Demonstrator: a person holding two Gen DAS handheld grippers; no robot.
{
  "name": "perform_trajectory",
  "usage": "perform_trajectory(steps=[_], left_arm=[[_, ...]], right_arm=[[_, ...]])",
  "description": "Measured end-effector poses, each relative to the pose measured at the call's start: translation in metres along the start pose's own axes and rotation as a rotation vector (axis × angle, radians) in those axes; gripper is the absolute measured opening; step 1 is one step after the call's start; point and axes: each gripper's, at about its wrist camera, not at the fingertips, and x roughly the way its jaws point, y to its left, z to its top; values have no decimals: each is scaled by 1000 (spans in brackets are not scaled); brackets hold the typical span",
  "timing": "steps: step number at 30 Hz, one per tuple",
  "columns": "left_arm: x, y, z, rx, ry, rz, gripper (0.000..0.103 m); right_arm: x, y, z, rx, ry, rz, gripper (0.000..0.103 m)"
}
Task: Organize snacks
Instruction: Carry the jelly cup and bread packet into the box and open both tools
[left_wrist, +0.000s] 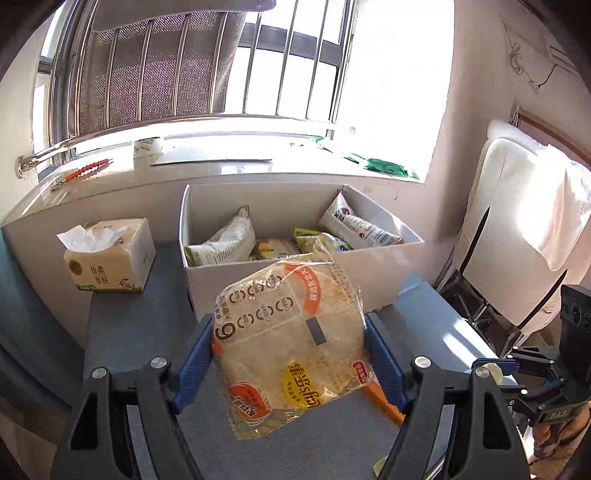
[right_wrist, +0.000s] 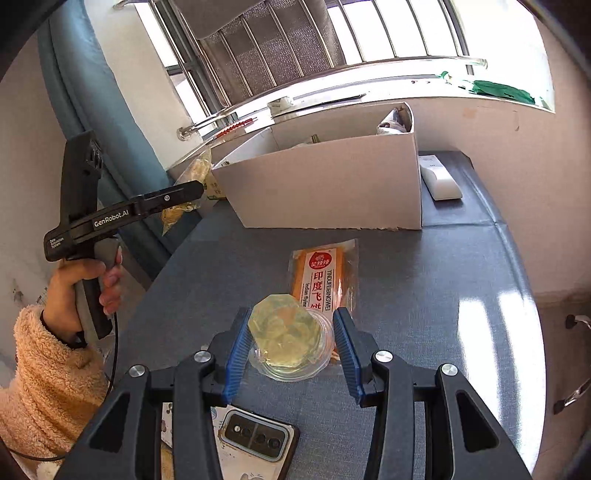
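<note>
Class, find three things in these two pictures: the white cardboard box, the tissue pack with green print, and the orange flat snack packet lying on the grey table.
White cardboard box (left_wrist: 280, 282): left wrist view, front wall.
Tissue pack (left_wrist: 110, 264): left wrist view, printed front face.
Orange flat snack packet (right_wrist: 323, 275): right wrist view, label middle.

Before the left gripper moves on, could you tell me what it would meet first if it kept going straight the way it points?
Probably the near wall of the white box, straight beyond the left gripper and its rice cracker pack; depth is uncertain.
</note>
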Motion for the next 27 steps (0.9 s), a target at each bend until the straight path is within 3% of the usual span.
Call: perform_trajectory(steps=[5, 9, 12, 14, 16, 17, 18, 19, 21, 27], left_arm=[[1, 2, 56, -43, -84, -43, 81], [25, 8, 92, -55, -111, -80, 82], [55, 11, 108, -63, -53, -63, 82], [74, 10, 113, -47, -31, -37, 83], [92, 15, 116, -61, -1, -45, 97], [99, 19, 115, -79, 21, -27, 103], [104, 23, 113, -94, 49, -1, 103], [106, 26, 112, -100, 68, 12, 103], [103, 32, 105, -112, 76, 30, 103], [78, 39, 89, -94, 66, 58, 103]], right_arm=[[-4, 4, 76, -52, -151, -22, 48], [15, -14, 138, 37, -186, 9, 48], [33, -30, 173, 92, -189, -61, 48], [42, -44, 189, 140, -196, -49, 48], [53, -57, 199, 197, -178, -10, 50], [57, -63, 203, 227, -174, 2, 64], [59, -67, 205, 249, -171, 12, 95], [57, -69, 207, 263, -187, 1, 103], [49, -68, 205, 254, -223, -14, 103], [39, -61, 196, 162, -215, -91, 103]])
